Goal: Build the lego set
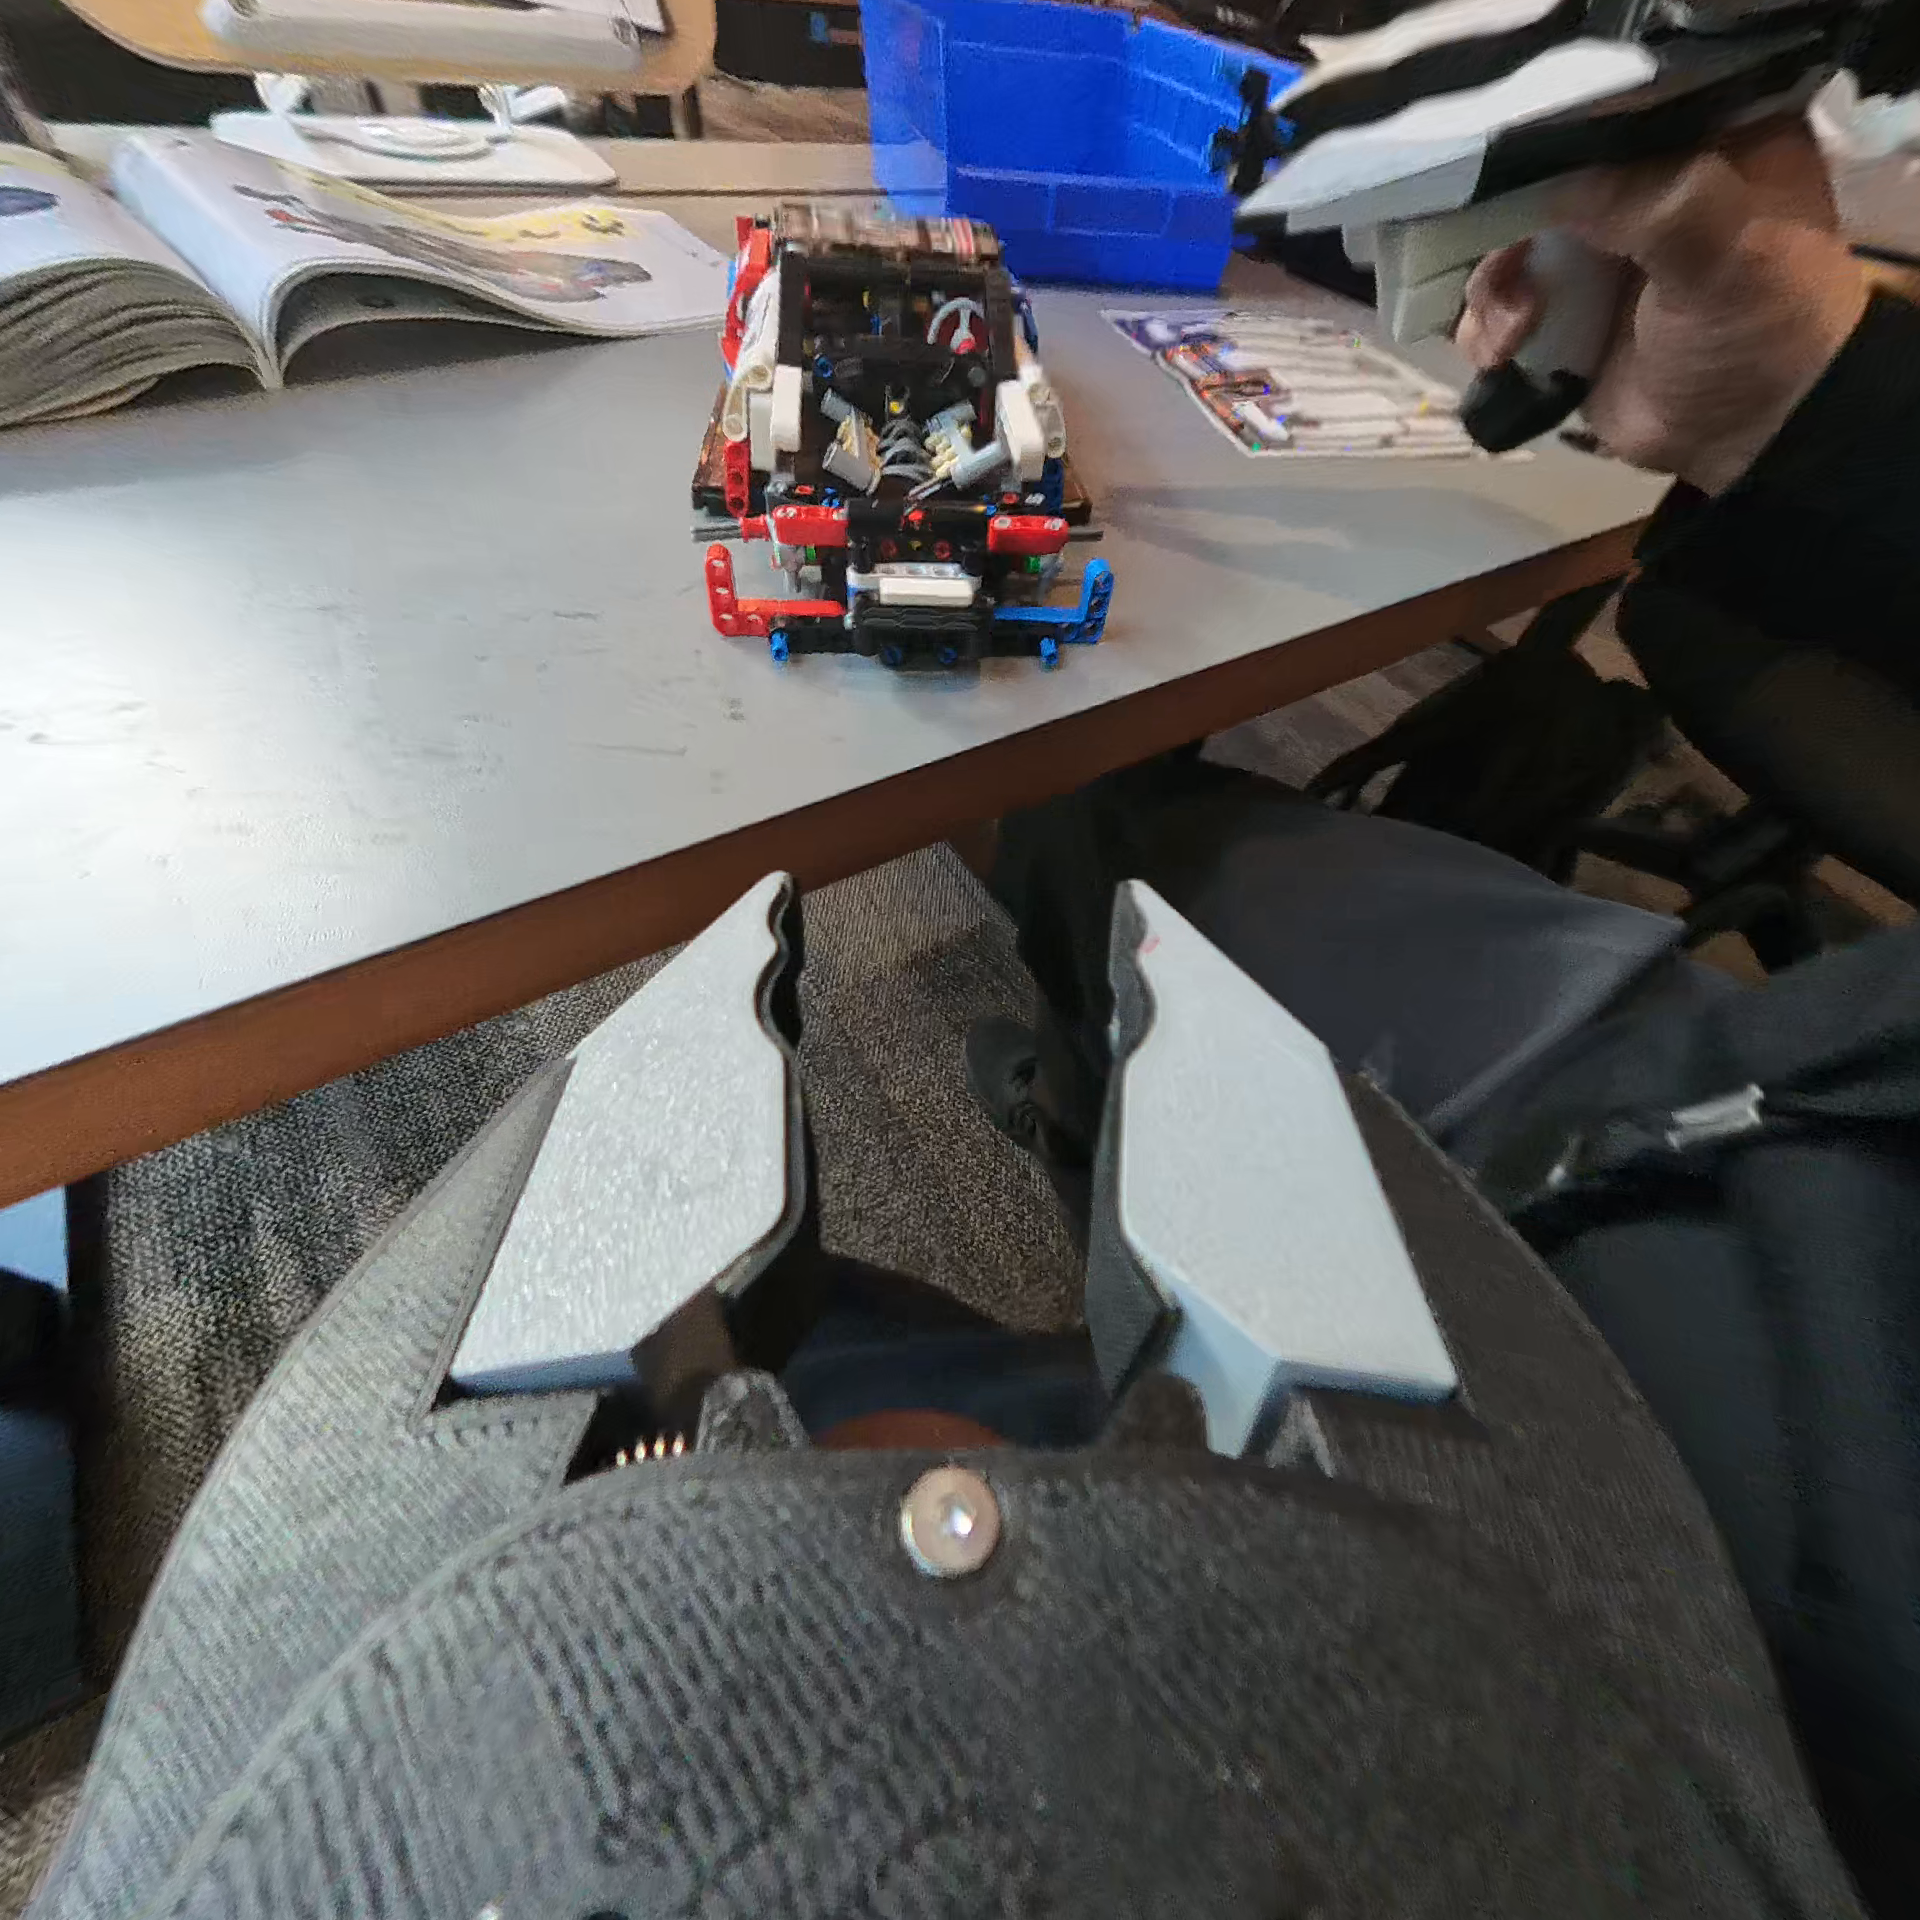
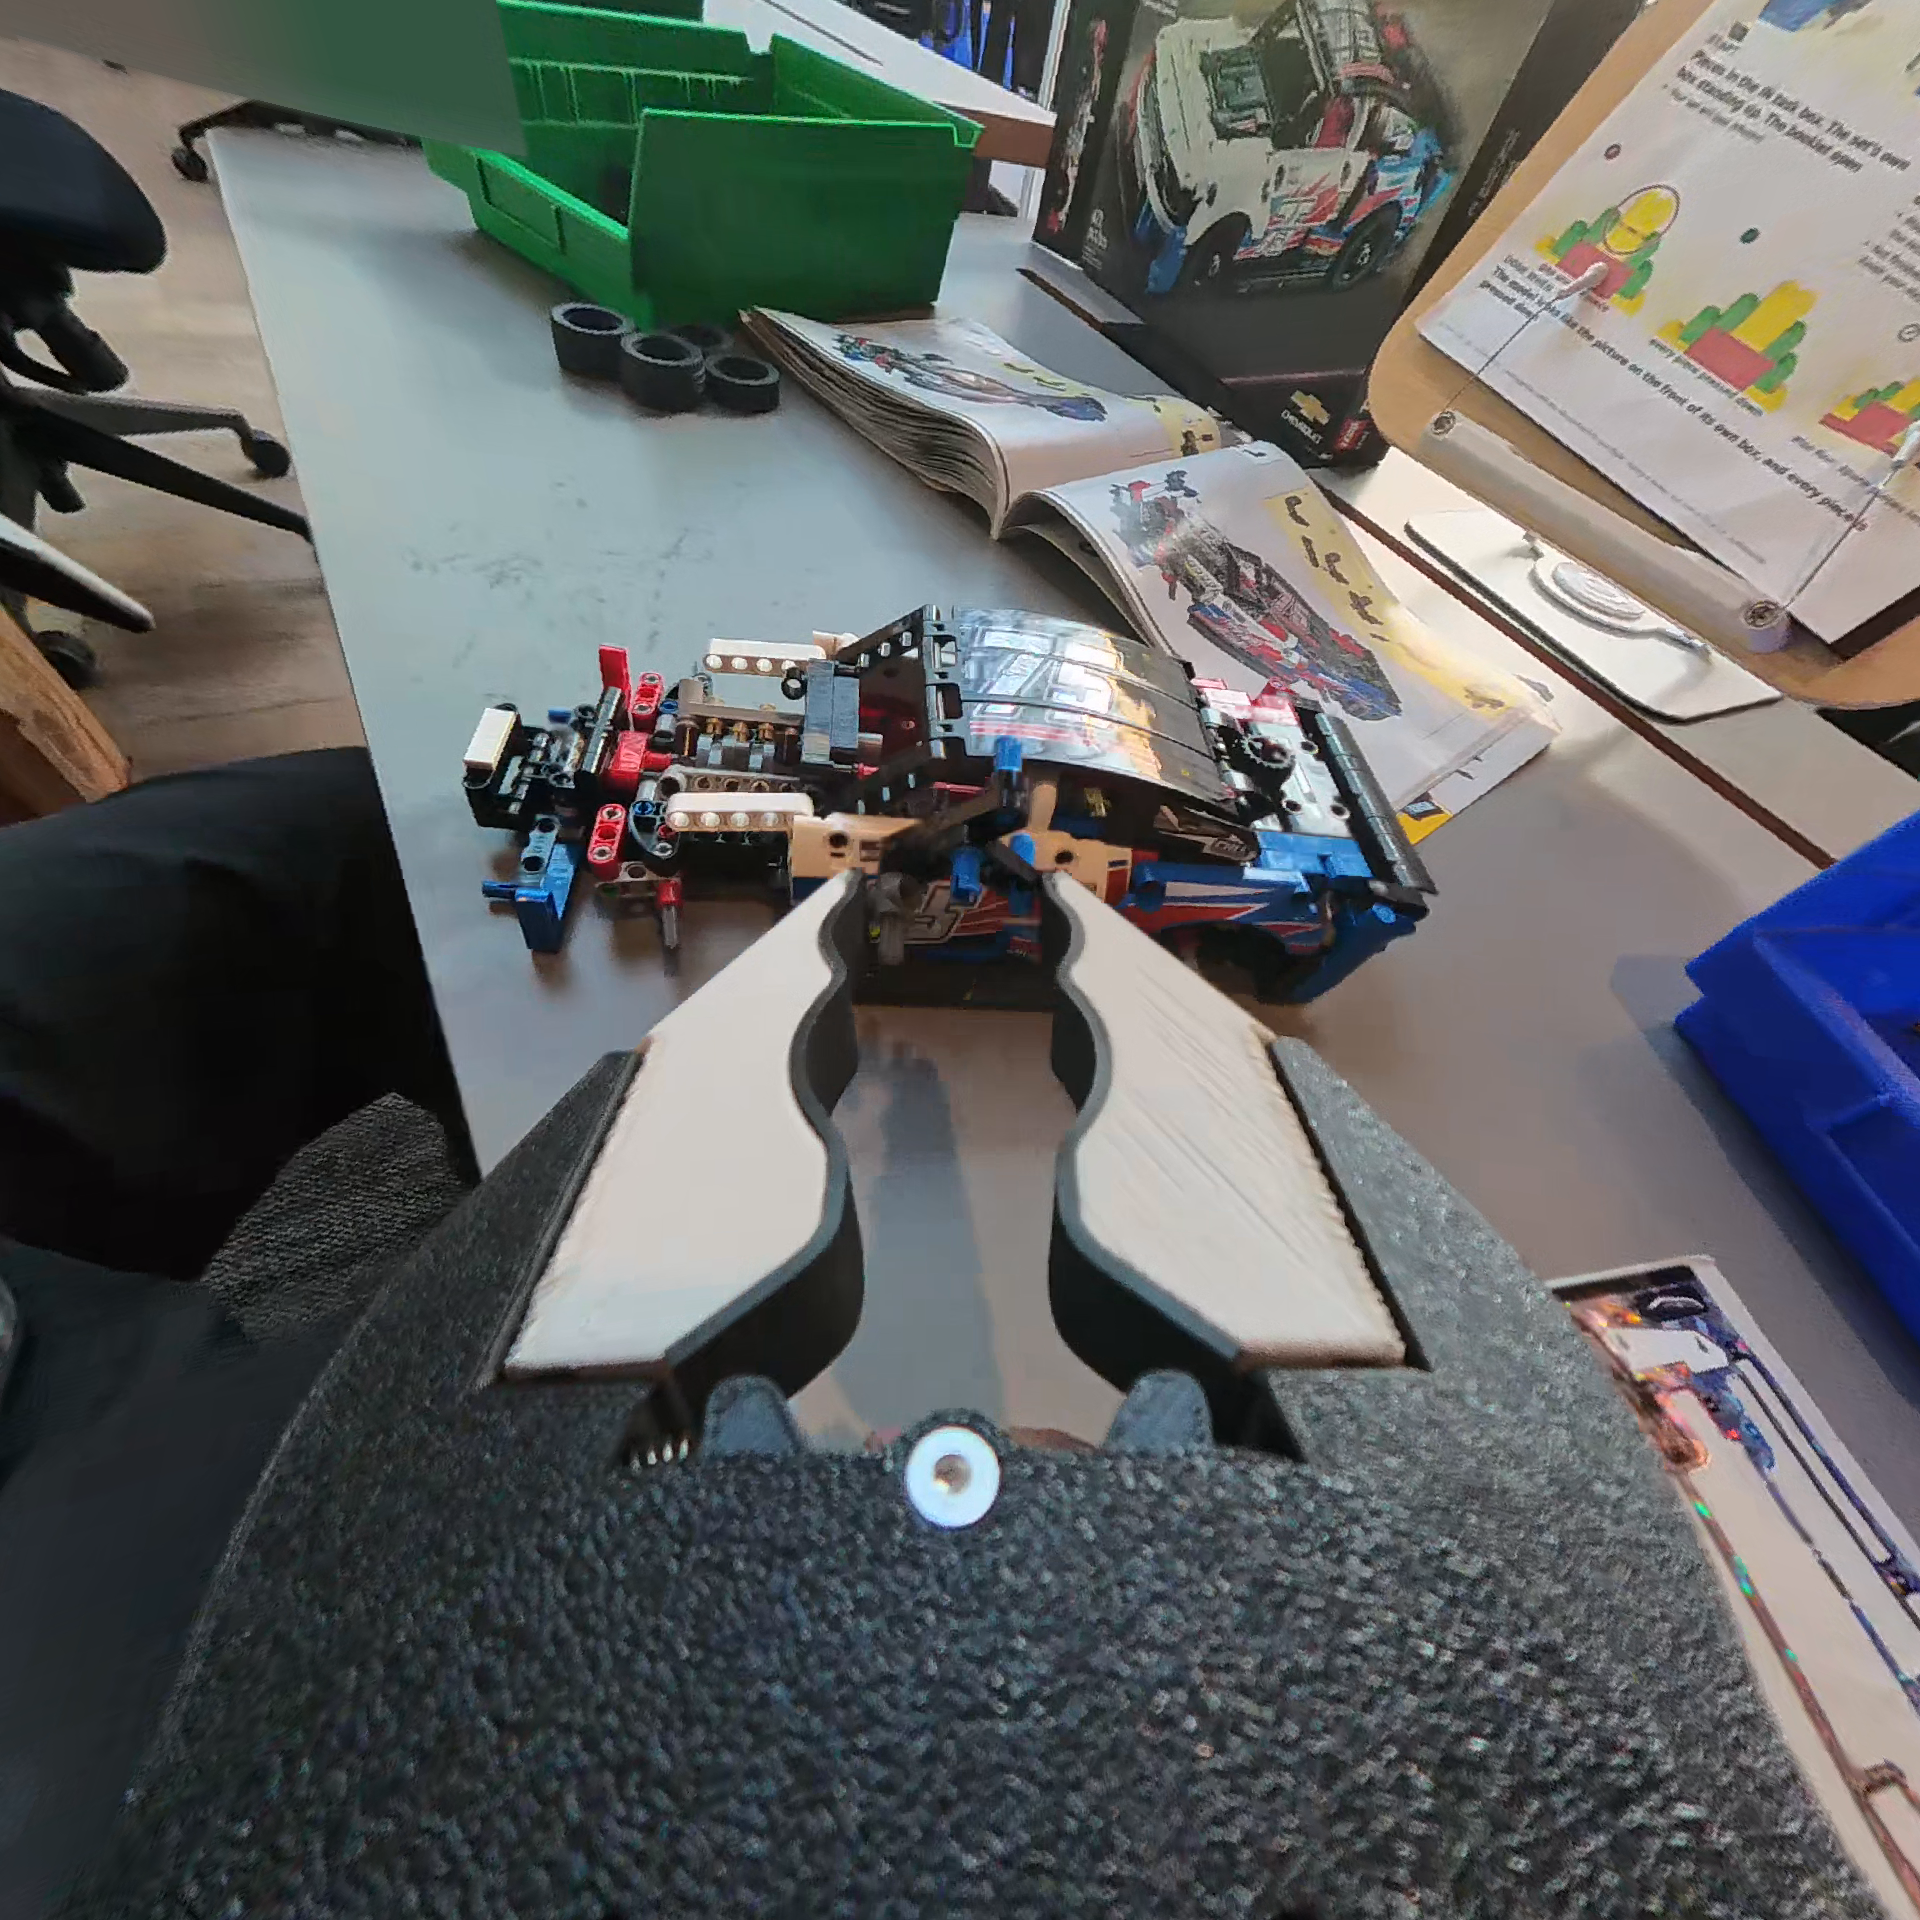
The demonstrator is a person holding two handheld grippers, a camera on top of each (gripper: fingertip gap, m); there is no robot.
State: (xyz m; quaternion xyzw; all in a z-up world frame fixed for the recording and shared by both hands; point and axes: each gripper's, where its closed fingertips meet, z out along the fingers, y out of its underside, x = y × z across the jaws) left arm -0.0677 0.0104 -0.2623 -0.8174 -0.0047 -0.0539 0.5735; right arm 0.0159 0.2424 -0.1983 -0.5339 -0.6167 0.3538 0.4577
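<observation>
While both grippers — left gripper (image 1: 956,914) and right gripper (image 2: 951,894) — hung spread and empty, the car model (image 2: 935,790) stood half-built — four tyres (image 2: 665,358) unfitted.

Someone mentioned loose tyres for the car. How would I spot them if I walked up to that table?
Find the green bin at the far end of the grey table. Just in front of it, beside the open instruction booklet, sit the tyres. They are small black rubber rings huddled together, the only loose round parts on the tabletop.
</observation>
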